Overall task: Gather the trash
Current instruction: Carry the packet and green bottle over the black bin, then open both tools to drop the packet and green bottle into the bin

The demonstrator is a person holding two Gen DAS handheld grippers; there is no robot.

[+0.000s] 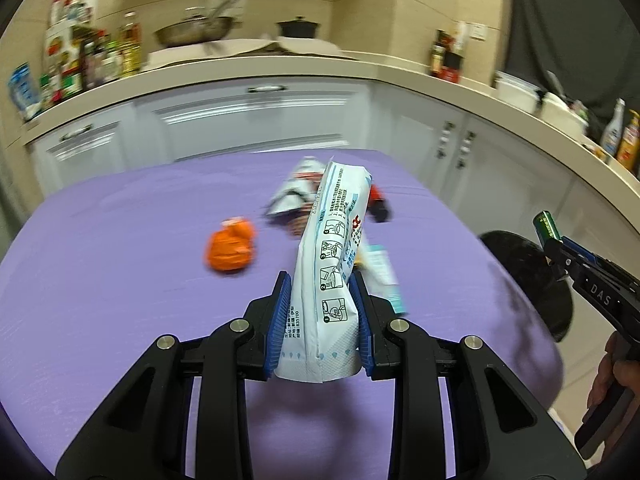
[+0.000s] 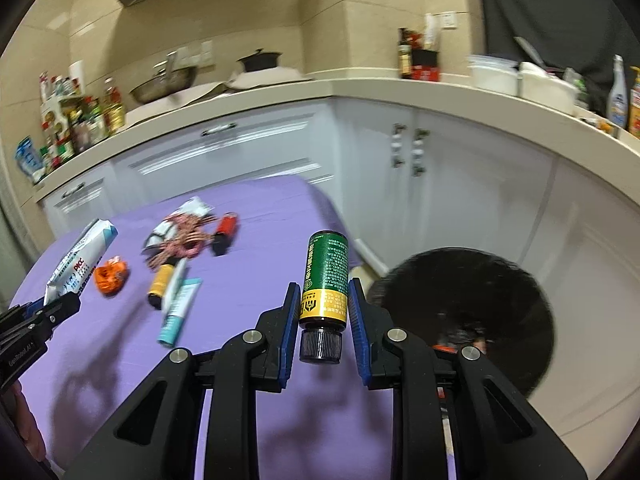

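Observation:
My left gripper [image 1: 320,300] is shut on a white and blue tissue pack [image 1: 328,264] and holds it above the purple table [image 1: 120,280]. It also shows in the right wrist view [image 2: 80,256]. My right gripper [image 2: 324,304] is shut on a green and yellow bottle [image 2: 326,280], cap toward the camera, near the table's right edge. The bottle also shows in the left wrist view [image 1: 546,226]. A black round bin [image 2: 472,308] stands on the floor to the right of the table. On the table lie an orange wrapper [image 1: 230,248], a crumpled snack bag [image 2: 180,228], a red lighter [image 2: 224,232] and a teal tube [image 2: 180,304].
White kitchen cabinets [image 2: 280,148] with a beige counter run behind the table and round to the right. A yellow tube [image 2: 160,284] lies by the teal tube. Bottles [image 2: 88,120] and a pan stand on the counter.

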